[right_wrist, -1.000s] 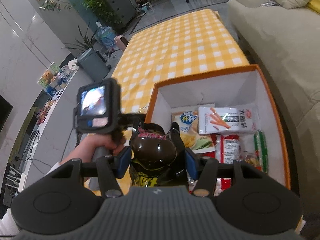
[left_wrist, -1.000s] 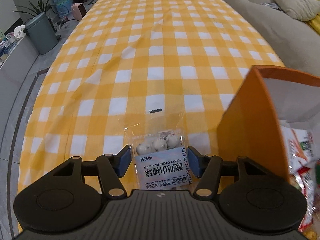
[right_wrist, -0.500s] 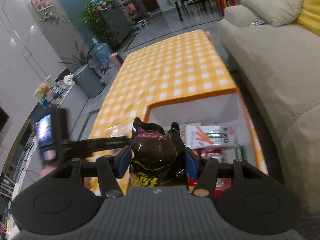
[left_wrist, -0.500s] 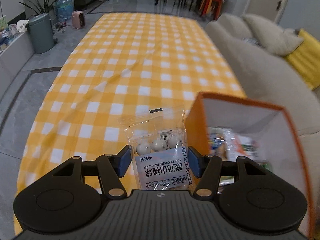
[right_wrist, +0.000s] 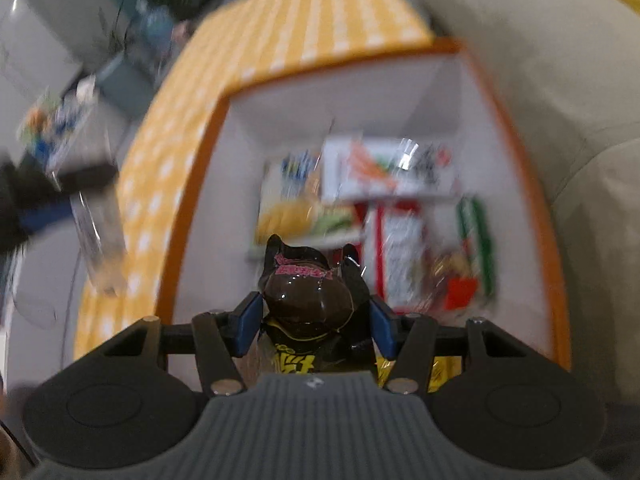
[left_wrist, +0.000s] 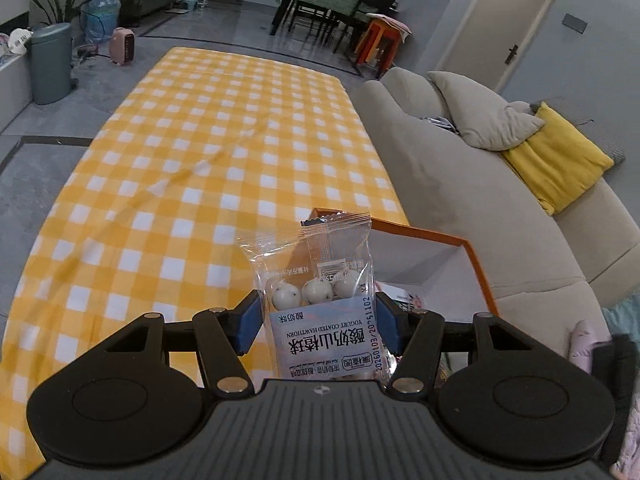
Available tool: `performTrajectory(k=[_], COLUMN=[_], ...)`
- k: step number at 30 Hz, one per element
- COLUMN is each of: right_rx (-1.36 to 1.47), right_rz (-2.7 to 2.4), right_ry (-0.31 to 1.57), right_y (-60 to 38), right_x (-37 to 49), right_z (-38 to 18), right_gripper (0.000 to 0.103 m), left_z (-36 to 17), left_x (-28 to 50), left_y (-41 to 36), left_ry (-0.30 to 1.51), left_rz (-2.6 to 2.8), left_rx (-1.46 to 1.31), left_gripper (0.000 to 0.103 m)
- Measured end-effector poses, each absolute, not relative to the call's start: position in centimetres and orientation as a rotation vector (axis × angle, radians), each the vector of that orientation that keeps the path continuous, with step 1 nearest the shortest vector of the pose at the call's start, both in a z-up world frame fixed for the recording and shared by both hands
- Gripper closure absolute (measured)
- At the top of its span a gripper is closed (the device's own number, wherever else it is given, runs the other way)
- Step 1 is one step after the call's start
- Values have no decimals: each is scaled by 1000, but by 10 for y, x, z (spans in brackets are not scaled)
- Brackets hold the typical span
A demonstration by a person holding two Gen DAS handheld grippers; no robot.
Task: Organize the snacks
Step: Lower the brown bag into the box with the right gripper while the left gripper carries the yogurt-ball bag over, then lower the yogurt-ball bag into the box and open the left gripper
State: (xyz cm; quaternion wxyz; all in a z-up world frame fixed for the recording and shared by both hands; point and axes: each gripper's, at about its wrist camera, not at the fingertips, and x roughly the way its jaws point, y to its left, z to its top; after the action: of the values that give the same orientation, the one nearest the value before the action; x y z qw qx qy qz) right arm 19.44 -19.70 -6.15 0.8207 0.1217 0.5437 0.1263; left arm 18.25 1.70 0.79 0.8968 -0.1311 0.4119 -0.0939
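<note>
The yellow-checked tabletop (left_wrist: 208, 152) carries an orange-rimmed box (right_wrist: 400, 92) of snacks. Above it, the left tongs (left_wrist: 318, 322) clamp a clear hawthorn-ball packet (left_wrist: 316, 280), upright, long axis pointing forward. The right tongs (right_wrist: 316, 320) grip a dark glossy packet (right_wrist: 308, 296) over the box.

Left wrist view: sharp, evenly and dimly lit, bluish cast; lines bowed at fisheye edges. Right wrist view: heavily motion-blurred; glare noted on dark glossy packet (right_wrist: 308, 296).
</note>
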Motion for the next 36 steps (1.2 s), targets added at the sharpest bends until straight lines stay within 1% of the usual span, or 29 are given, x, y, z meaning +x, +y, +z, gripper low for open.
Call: performTrajectory(k=[3,6,8,9,10,11,13,14,15,16,17,21,23,27,32,36], right_rx=[227,170,178,182,176,160,153,166,184,211,239,359,423,538,623,654], right_rz=[313,318,341,346,333,317,314,312,304,288,268,152,139,94,84,90], right_ry=[1234,1257,1314,1352,1382,1394,1361,1325,1287,1231,1170,959,918,945,965,966], right_y=[-188,-186,-187,-188,-188,-189,-196,-203,-211,-223,-235,-288,-309,-340,-360,-365], right_x=[194,189,185,182,179,177,173,172,170,168,165,155,151,150,148,150], right_z=[-70,-68,-72,-76,-78,-78,-66,-55,-44,-30,-17,16,16,-3,-16,-19], right_gripper=[47,47,43,40,32,29,29,26,23,17,13,11,11,11,11,11], left_z=[6,6,7,8,9,10,12,12,12,11,9,-3,-12,-35,-52,-69], left_x=[181,178,176,175,174,173,172,172,173,175,178,193,203,229,254,286], left_y=[14,8,2,-1,-5,-9,-18,-22,-27,-33,-40,-69,-85,-118,-145,-153], left_ry=[866,875,877,876,874,874,878,884,891,900,911,964,997,1082,1077,1116], left_rz=[-217,-234,-249,-256,-263,-269,-280,-287,-294,-301,-309,-318,-323,-334,-277,-168], left_rx=[-263,-255,-241,-233,-227,-220,-206,-198,-193,-189,-186,-163,-151,-133,-63,-108], left_gripper=[36,36,36,36,36,36,36,36,36,36,36,35,35,35,35,35])
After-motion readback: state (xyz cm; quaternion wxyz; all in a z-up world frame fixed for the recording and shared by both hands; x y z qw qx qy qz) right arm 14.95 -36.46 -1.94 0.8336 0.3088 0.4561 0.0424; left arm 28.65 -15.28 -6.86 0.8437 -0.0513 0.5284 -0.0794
